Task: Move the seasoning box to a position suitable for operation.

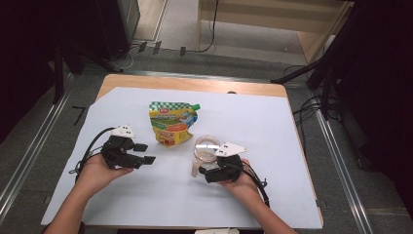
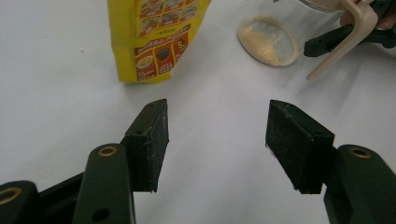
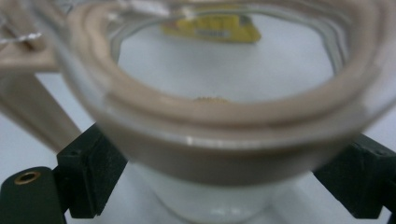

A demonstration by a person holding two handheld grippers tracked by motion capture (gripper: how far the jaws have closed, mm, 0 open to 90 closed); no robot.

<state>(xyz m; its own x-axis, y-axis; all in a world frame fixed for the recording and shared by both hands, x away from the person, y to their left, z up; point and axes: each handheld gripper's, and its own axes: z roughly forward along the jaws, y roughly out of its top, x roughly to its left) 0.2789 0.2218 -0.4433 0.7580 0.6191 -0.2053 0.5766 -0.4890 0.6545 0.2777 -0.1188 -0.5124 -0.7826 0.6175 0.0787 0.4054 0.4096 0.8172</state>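
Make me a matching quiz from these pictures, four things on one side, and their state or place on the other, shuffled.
Things:
1. pouch
2. jar
3. left gripper
4. table

States or places:
A. open, holding nothing
B. covered by a white sheet
C. clear, gripped by the right gripper
D. yellow and green, lying flat

Pairs: 1-D, 2-C, 3-A, 4-B

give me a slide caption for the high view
Right gripper clamps a clear jar while the open left gripper points toward a yellow pouch.
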